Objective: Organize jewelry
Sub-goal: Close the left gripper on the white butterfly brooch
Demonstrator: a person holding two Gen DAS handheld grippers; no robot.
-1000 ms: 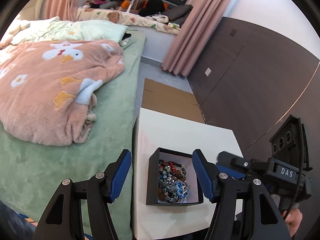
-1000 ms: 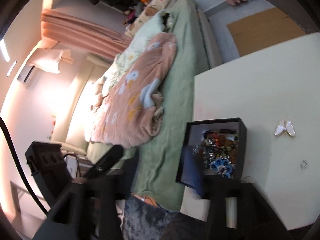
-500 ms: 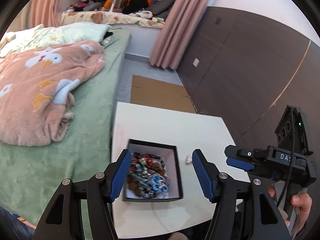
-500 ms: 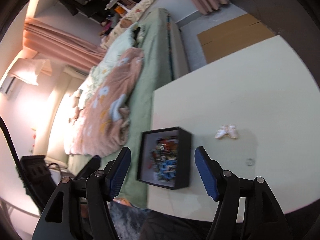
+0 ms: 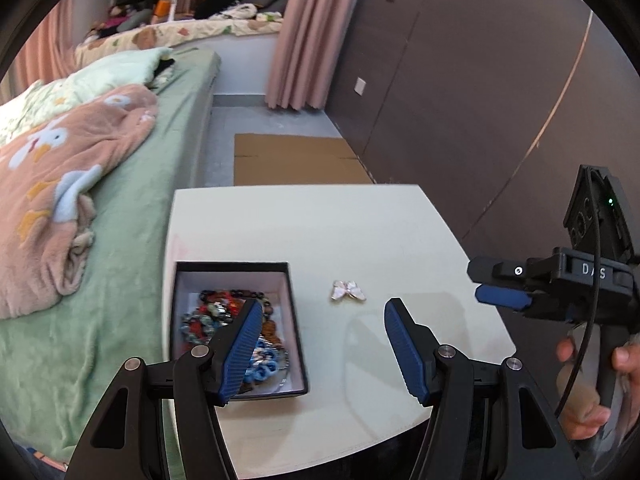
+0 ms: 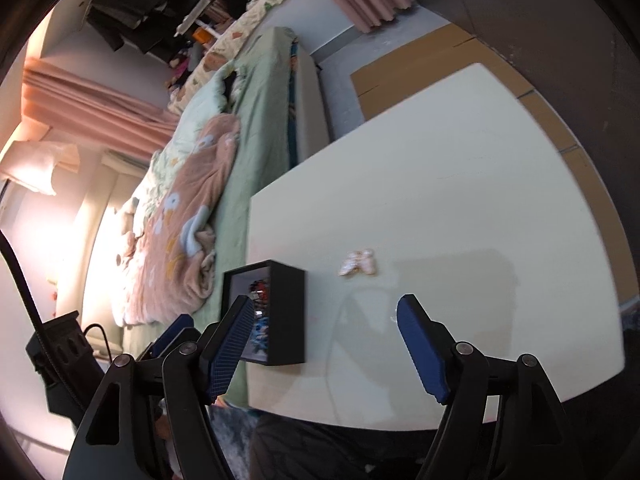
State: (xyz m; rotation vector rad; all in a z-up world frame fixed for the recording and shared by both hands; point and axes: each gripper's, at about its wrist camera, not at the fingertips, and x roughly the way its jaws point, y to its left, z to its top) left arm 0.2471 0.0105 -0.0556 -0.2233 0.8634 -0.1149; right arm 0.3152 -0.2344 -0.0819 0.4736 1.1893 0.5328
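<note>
A black box [image 5: 294, 320] with a white lining holds a heap of coloured bead jewelry [image 5: 218, 314] near the left edge of the white table [image 5: 320, 224]. A pale butterfly-shaped piece [image 5: 347, 291] lies loose on the table right of the box. My left gripper [image 5: 324, 304] hovers open over the box's right wall, empty, just short of the butterfly. My right gripper [image 6: 326, 300] is empty, its jaws opening, above the table between the box [image 6: 286, 312] and the butterfly [image 6: 357, 263]. A tiny ring [image 6: 391, 317] shows at its right finger's inner edge.
A bed with a green sheet [image 5: 120, 280] and a pink blanket [image 5: 60, 184] runs along the table's left side. Flat cardboard [image 5: 296, 160] lies on the floor beyond. A dark panelled wall [image 5: 460, 100] stands right. A hand [image 5: 624, 360] holds the right gripper [image 5: 488, 283].
Both grippers have swung right across the table, so the box slid left in both views. The butterfly piece came into the left wrist view. The right jaws have spread wider.
</note>
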